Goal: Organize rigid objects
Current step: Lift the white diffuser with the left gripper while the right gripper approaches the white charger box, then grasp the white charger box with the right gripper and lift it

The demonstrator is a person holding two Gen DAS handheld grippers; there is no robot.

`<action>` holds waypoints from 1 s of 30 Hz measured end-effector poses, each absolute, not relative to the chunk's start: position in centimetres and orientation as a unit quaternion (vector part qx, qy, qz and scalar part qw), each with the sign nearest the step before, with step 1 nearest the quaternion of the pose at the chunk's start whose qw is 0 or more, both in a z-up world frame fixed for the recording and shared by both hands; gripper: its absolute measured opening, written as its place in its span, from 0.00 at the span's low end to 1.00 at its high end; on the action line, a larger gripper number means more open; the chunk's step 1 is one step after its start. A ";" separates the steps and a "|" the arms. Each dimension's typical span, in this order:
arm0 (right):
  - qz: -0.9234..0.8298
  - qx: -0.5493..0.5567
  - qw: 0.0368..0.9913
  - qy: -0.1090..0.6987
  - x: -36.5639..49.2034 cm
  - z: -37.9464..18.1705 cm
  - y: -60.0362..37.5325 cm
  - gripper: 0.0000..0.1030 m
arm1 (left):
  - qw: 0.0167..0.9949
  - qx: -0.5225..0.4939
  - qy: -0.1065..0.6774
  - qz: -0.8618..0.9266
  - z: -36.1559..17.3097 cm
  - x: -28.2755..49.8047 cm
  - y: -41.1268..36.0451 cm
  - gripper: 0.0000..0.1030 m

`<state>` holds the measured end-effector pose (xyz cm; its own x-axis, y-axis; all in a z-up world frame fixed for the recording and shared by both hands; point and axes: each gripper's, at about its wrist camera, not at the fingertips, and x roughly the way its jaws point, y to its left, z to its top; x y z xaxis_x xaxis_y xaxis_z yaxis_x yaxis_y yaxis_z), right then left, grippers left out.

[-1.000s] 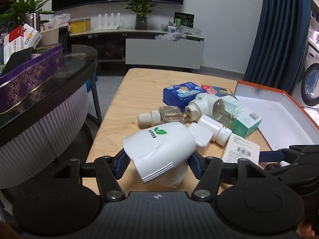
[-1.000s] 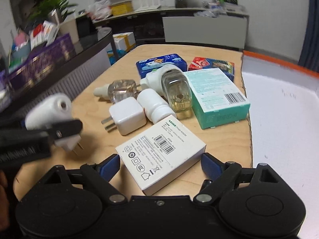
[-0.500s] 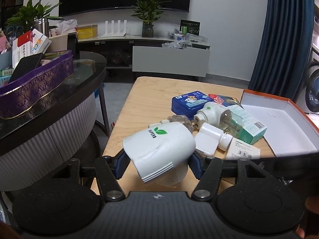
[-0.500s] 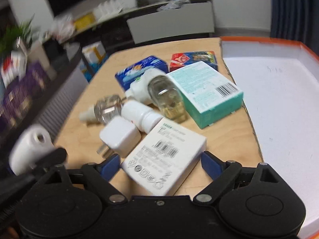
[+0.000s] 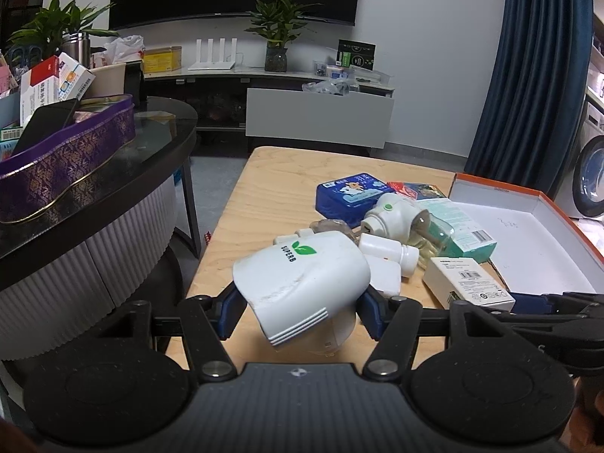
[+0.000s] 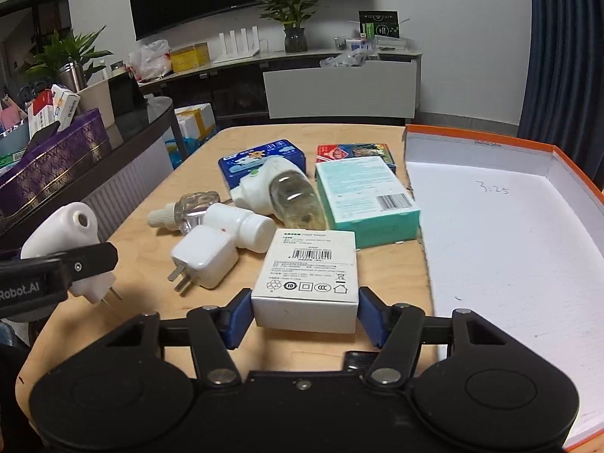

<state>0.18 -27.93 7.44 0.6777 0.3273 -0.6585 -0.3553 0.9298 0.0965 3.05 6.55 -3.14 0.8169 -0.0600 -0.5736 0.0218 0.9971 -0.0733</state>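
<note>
My left gripper (image 5: 298, 309) is shut on a white plug-in vaporizer (image 5: 302, 283) marked SUPERB, held above the wooden table's near left part; it also shows in the right wrist view (image 6: 71, 241). My right gripper (image 6: 305, 317) is shut on a white power adapter box (image 6: 309, 275), low over the table, also seen in the left wrist view (image 5: 468, 279). On the table lie a white charger plug (image 6: 205, 256), a white bottle (image 6: 241, 224), a clear refill bottle (image 6: 188, 213), a vaporizer with liquid bottle (image 6: 279, 188), a teal box (image 6: 366, 196), a blue tin (image 6: 260, 158) and a red card pack (image 6: 355, 151).
A large white tray with an orange rim (image 6: 509, 234) lies on the right of the table (image 6: 143, 219). A dark curved counter with a purple box (image 5: 64, 166) stands to the left. A TV cabinet and plants line the back wall.
My right gripper has closed on the white adapter box and squared it up. My left gripper has lifted and pulled back with the vaporizer in it.
</note>
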 end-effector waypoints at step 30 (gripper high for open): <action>0.123 0.019 0.959 0.257 0.3 17.0 -38.1 0.69 | 0.951 0.008 0.296 -0.084 1.7 4.4 -0.3 0.61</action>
